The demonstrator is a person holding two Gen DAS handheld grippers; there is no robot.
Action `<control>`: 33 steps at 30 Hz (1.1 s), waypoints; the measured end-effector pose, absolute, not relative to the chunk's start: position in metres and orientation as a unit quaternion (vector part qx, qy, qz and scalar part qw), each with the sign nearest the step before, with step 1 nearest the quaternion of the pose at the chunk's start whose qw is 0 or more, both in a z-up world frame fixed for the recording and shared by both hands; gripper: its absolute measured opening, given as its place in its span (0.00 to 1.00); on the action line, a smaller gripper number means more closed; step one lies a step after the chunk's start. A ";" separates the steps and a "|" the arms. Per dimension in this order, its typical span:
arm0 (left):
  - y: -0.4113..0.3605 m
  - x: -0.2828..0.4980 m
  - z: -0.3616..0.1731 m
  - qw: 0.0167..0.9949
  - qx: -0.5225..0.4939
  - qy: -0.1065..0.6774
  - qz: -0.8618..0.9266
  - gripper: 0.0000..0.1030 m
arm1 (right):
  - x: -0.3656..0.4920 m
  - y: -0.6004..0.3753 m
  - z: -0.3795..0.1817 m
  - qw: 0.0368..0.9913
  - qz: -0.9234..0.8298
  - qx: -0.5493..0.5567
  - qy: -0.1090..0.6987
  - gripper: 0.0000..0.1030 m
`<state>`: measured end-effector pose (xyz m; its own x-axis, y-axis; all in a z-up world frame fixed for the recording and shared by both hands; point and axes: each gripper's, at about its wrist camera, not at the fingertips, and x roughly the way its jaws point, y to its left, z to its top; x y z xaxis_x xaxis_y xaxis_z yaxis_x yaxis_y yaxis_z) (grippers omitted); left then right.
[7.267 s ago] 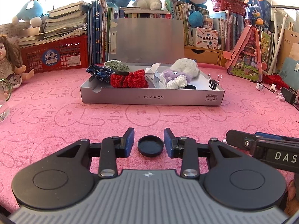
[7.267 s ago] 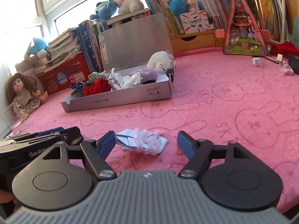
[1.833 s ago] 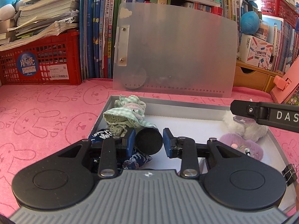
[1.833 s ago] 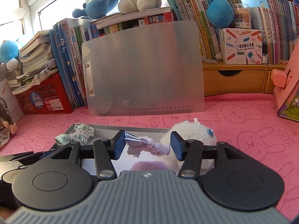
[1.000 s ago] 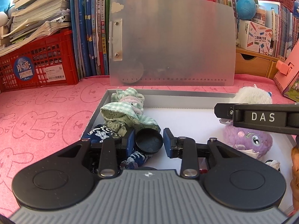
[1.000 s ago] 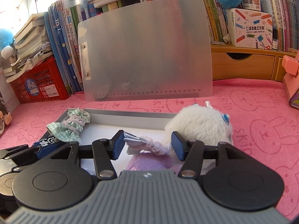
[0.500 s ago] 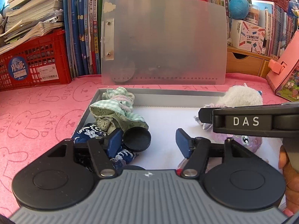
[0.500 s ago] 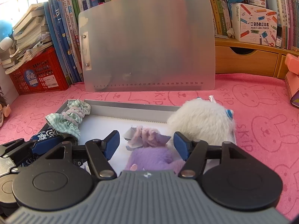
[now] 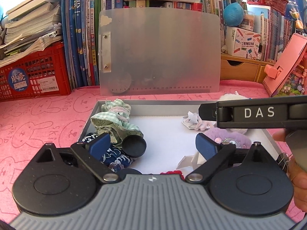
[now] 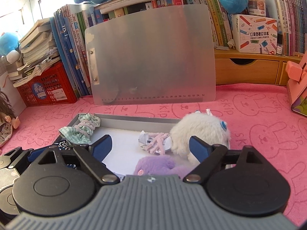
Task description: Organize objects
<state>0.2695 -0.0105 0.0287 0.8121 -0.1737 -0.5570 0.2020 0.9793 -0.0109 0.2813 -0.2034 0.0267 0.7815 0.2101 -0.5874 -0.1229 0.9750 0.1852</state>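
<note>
**Both tools wide open over the grey box, nothing held**

The left tool [image 9: 151,144] stands with its blue pads spread wide, its jaws having just been opening; nothing is pressed between them. The black round cap [image 9: 134,146] lies in the box just beside the left pad, tilted against the green checked cloth [image 9: 115,122] and the dark blue patterned cloth [image 9: 115,158]; whether it touches the pad cannot be told. A folded white paper [image 9: 189,161] and a bit of red knit [image 9: 171,172] show near the lower edge of the box.

The right tool [image 10: 150,146] is likewise spread wide, its jaws having just been opening, and grips nothing; the crumpled paper with pink fuzzy strands [image 10: 153,140] lies on the white floor of the box between the two pads and beyond them, apart from both. It rests against the white fluffy toy [image 10: 201,132], with the purple plush toy [image 10: 159,164] just in front.

The grey box [image 10: 134,121] sits on the desk [image 10: 259,134], which is covered by a pink bunny-print cloth; a frosted clipboard [image 10: 151,57] leans upright behind it against a row of books. In the left view the right tool's body crosses the right side, and a hand [image 9: 299,176] shows at the edge.
</note>
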 end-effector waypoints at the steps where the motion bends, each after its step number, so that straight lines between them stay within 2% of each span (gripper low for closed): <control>1: -0.011 0.268 0.030 0.952 0.025 0.288 -0.099 0.97 | 0.279 -0.205 0.028 0.943 0.086 0.068 0.315 0.97; 3: -0.011 0.264 0.033 0.954 0.025 0.283 -0.101 0.98 | 0.275 -0.208 0.031 0.945 0.083 0.068 0.308 1.00; 33: -0.001 0.208 0.052 0.957 0.005 0.273 -0.098 1.00 | 0.211 -0.232 0.048 0.956 0.077 0.043 0.281 1.00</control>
<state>0.2080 -0.0012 0.0517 0.8313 -0.1857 -0.5239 0.1909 0.9806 -0.0446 0.2105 -0.2316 0.0480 0.8306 0.1714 -0.5299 -0.1236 0.9845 0.1246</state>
